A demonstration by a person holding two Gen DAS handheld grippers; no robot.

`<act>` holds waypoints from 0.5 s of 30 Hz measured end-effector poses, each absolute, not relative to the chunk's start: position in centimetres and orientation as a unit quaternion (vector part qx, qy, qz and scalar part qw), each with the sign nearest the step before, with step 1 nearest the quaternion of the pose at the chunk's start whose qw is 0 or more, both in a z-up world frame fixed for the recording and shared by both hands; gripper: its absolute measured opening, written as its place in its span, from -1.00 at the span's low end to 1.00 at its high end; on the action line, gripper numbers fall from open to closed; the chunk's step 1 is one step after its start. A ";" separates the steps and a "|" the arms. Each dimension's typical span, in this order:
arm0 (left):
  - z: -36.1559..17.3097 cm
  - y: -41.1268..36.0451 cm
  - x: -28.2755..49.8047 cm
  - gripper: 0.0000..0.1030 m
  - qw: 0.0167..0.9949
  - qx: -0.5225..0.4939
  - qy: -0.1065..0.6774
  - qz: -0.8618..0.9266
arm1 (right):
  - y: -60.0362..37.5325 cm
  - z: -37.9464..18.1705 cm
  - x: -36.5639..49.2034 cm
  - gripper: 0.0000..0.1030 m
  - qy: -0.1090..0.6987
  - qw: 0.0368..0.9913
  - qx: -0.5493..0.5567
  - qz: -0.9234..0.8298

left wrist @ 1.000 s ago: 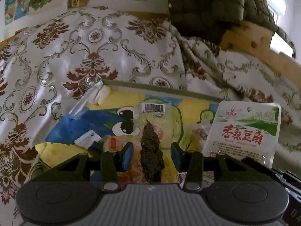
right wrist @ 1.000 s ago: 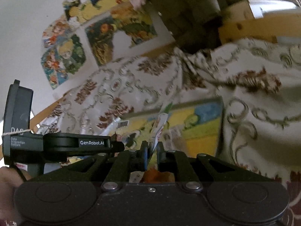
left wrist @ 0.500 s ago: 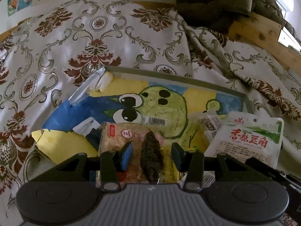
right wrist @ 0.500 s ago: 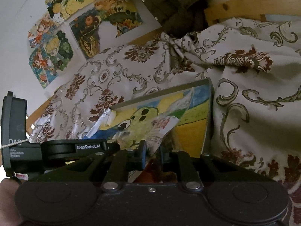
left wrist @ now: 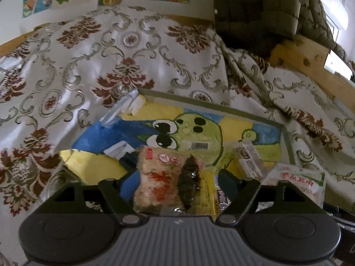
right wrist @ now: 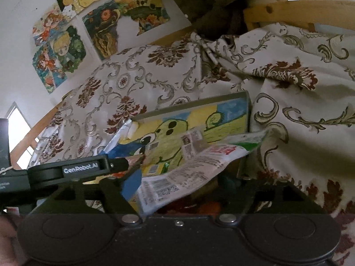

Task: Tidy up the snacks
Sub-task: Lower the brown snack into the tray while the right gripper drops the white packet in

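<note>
snacks gathered in one place — a shallow tray (left wrist: 286, 133) with a cartoon frog painted on its floor, resting on a floral bedspread (left wrist: 88, 51). sensible as a collection spot: low rim, flat base, enough to keep slippery packets from sliding off into the folds of the cloth.

left gripper (left wrist: 170, 177) spread wide, holding nothing. directly between its fingers, lying on the tray: a clear packet with a dark dried snack (left wrist: 188, 181) inside, overlapping a pale crumbly bar with a red print (left wrist: 155, 177). likely just set down there side by side — jaws parted and clear of both.

right gripper (right wrist: 177, 184) likewise open wide in its own view, nothing pinched. white-and-green pouch with red lettering (right wrist: 199, 164) draped flat across the gap between the fingers, its far end reaching over the tray's right rim; same pouch visible at the right edge of the left view (left wrist: 297, 184). apparently released, lying loose rather than held, though the near edge is hidden behind the gripper body, so hard to be sure of contact. small white packets (right wrist: 192, 140) beyond it on the frog's cheek.

judging by the layout, sorting well along: most items already within the tray. remaining worry — the pouch overhanging the rim, easy to tip out onto the bedspread unless nudged further in.
</note>
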State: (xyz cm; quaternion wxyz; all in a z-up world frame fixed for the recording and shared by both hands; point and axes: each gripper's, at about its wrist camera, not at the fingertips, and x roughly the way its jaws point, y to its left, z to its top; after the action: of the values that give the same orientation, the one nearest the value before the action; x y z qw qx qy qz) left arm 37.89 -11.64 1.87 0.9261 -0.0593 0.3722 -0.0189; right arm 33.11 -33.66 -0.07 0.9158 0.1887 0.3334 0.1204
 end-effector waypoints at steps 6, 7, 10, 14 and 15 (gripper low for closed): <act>3.8 -10.4 35.6 0.78 0.936 -0.057 0.348 -0.012 | -33.6 0.5 31.8 0.80 0.348 0.900 0.217 0.147; 4.1 -10.2 35.1 0.81 0.937 -0.056 0.343 -0.010 | -33.5 0.6 31.5 0.84 0.350 0.898 0.220 0.150; 5.0 -9.5 33.6 0.88 0.943 -0.055 0.327 -0.009 | -33.3 1.0 30.5 0.91 0.351 0.897 0.219 0.156; 5.8 -8.7 31.5 0.93 0.948 -0.049 0.314 -0.008 | -32.7 1.5 29.3 0.98 0.342 0.903 0.200 0.167; 5.9 -8.5 31.0 0.94 0.949 -0.048 0.312 -0.007 | -32.5 1.6 29.1 0.98 0.338 0.906 0.193 0.169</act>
State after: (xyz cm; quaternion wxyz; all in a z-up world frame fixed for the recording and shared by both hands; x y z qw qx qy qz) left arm 31.03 -8.47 5.89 0.9489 -0.0482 0.3118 -0.0070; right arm 29.07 -32.50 1.57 0.9058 0.1928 0.3375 0.1687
